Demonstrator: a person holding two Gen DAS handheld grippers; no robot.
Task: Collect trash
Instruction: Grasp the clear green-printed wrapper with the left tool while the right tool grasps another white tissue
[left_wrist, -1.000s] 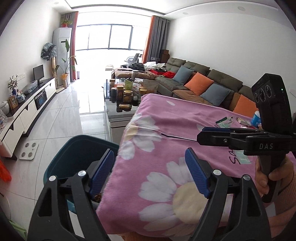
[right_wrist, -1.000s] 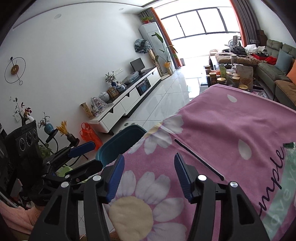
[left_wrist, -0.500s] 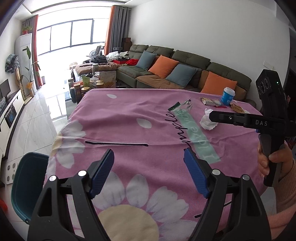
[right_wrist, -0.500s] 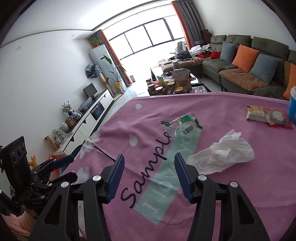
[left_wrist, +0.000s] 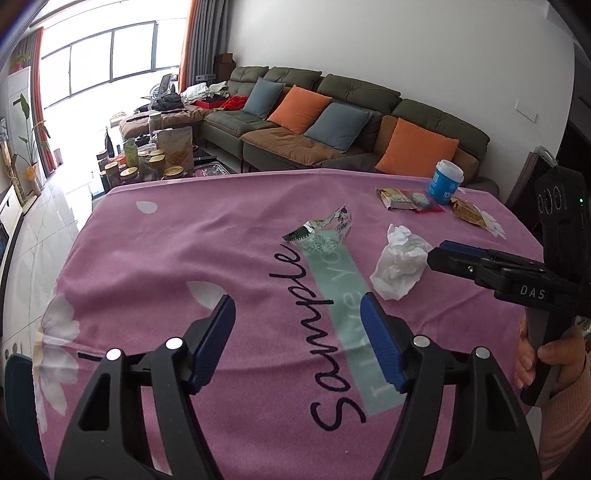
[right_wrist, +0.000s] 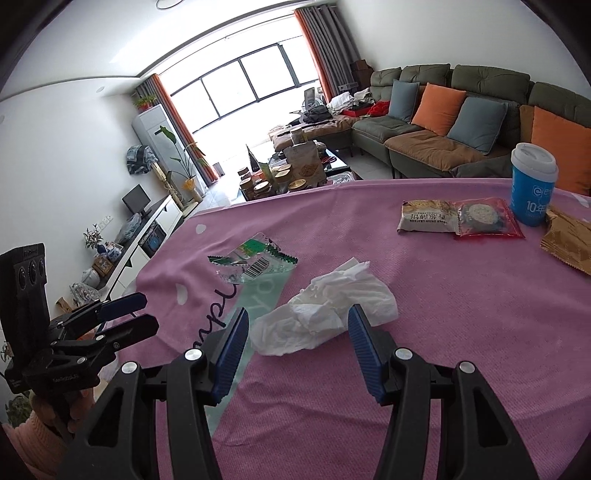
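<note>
On the pink flowered tablecloth (right_wrist: 461, 314), lettered "Sample" across a pale green band:

- Crumpled white tissue (right_wrist: 325, 310), near the cloth's middle. The right gripper (right_wrist: 295, 343) hangs over its near edge, blue pads apart, tissue lying just ahead of and partly between them, not pinched.
- Torn clear wrapper with green print and a barcode (right_wrist: 251, 264), beyond the tissue, a little to its left, apart from it.
- Beige cracker packet (right_wrist: 428, 216) and red-edged clear snack packet (right_wrist: 484, 218), overlapping at one edge, farther back to the right.
- Blue paper cup with white lid (right_wrist: 533, 184), upright, just behind the red-edged packet.
- Gold-brown foil wrapper (right_wrist: 569, 240), at the far right, beside the cup.

Left gripper (left_wrist: 297, 343): over bare cloth at the lettering, jaws apart and lately narrowing, nothing between them. The tissue (left_wrist: 399, 266) lies ahead to its right, with the right gripper's fingers (left_wrist: 465, 258) reaching in from that side, held by a hand (left_wrist: 546, 354) in a pink sleeve.

Beyond the table: green sofa (right_wrist: 443, 122) with orange and grey-blue cushions; low table crowded with jars and bags (right_wrist: 291, 173); white TV cabinet (right_wrist: 147, 236) along the left wall; potted plant (right_wrist: 184, 155) by the window. Teal bin rim (left_wrist: 18, 398) shows at the table's near left corner.
</note>
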